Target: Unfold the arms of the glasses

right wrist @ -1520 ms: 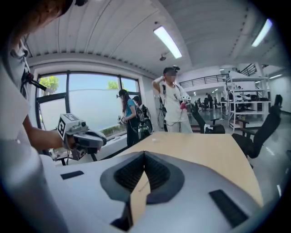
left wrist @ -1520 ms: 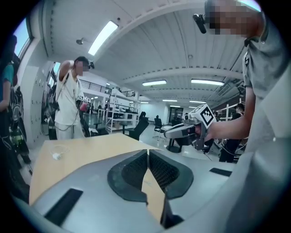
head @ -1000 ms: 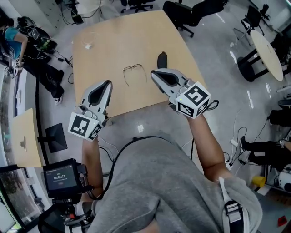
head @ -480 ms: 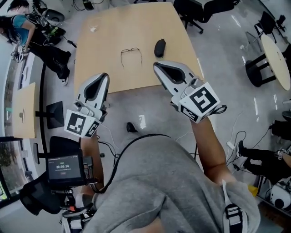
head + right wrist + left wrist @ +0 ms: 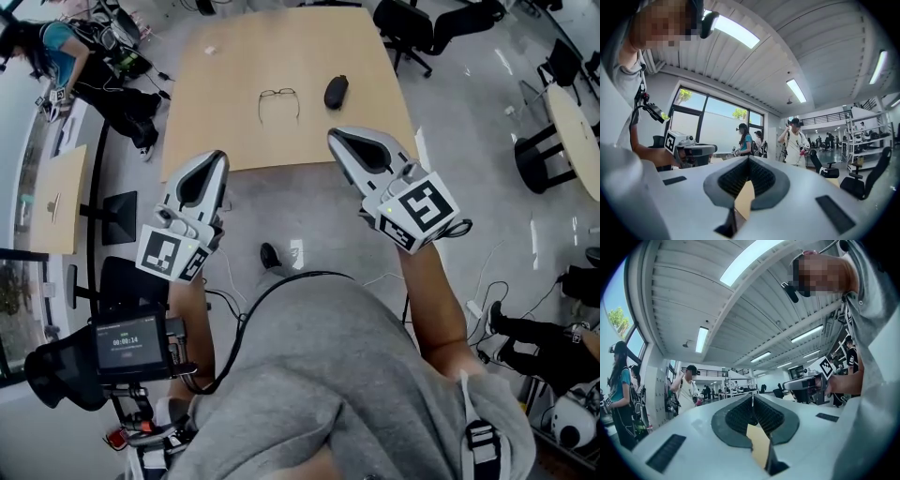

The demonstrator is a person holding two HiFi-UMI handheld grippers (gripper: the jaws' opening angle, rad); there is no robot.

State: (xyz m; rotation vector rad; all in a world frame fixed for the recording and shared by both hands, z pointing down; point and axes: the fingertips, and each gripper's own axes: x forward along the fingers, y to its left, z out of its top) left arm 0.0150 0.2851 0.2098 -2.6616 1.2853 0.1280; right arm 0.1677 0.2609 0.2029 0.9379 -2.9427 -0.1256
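Well, my left tool [image 5: 217, 157] has its jaws pressed together, ribbed pads meeting at the tip with nothing between them. My right tool [image 5: 337, 139] is the same: jaws together and empty. I hold both out in front of my chest, roughly level and side by side with a gap between them. In the head view their tips show at the near edge of the worktop [image 5: 234, 141], the rest of each tool over the grey floor.

The glasses [image 5: 278, 101] lie on the worktop toward its far half, well apart from both tools. The frame front is on the far side and the two arms stand out from it toward me (they look spread, not folded against the lenses). Just to their right, not touching, lies a dark case [image 5: 336, 91]. A small white scrap [image 5: 211, 50] sits near the far left corner of the worktop.

Each gripper view looks out over the room, and each catches the other tool off to one side, gripped in my hand.
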